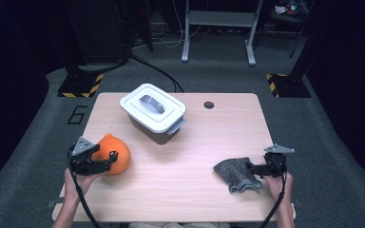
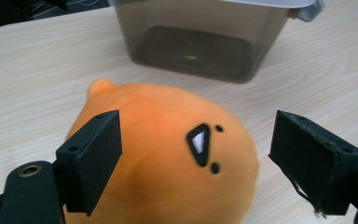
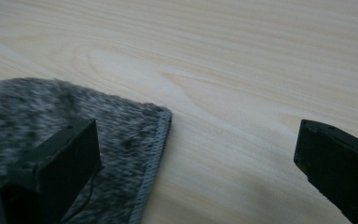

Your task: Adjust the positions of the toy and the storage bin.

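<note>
A "6", seemingly, marks the floor (image 1: 52, 121) left of the table (image 1: 228, 142).

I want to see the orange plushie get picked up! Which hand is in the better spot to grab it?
Left. The left gripper already has its open jaws on either side of the orange plushie. The right gripper is far across the table, over the grey cloth.

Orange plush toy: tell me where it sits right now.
In the high view the orange plush toy lies near the table's front left, between the left gripper's open jaws, nearer than the lidded bin.
</note>
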A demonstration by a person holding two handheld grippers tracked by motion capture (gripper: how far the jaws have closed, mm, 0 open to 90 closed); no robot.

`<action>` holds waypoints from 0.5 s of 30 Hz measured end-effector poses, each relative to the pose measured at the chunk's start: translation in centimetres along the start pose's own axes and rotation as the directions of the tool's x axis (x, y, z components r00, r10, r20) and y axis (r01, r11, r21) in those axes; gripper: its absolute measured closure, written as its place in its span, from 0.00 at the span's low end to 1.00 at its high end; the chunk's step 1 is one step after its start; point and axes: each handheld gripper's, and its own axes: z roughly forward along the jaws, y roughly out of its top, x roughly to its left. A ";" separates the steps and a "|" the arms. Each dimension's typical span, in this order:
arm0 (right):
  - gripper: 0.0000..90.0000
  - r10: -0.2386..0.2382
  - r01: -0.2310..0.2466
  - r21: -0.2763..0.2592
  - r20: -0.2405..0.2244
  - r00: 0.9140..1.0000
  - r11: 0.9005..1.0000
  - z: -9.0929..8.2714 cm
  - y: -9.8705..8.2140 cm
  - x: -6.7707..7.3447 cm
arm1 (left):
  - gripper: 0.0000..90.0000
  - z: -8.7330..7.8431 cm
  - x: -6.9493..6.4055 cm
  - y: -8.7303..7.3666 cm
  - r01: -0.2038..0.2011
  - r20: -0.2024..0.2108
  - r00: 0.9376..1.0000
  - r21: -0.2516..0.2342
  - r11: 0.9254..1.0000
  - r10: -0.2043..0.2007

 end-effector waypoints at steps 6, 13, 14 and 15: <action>0.00 -0.043 0.042 -0.023 -0.062 0.997 0.999 -2.1 0.9 2.2 | 0.17 0.1 -0.9 0.6 -0.022 0.015 1.000 -0.007 1.000 0.022; 0.05 -0.082 0.089 0.038 -0.167 0.983 0.995 -1.4 0.0 4.9 | 0.17 0.3 -1.1 0.8 -0.023 0.024 0.999 -0.008 1.000 0.023; 0.06 -0.085 0.095 0.055 -0.166 0.982 0.994 -1.2 -0.1 5.0 | 0.17 0.4 -1.2 0.8 -0.026 0.027 0.999 -0.009 1.000 0.026; 0.09 -0.085 0.097 0.064 -0.169 0.982 0.993 -0.9 -0.3 5.2 | 0.17 0.4 -1.2 0.9 -0.029 0.029 0.999 -0.006 1.000 0.029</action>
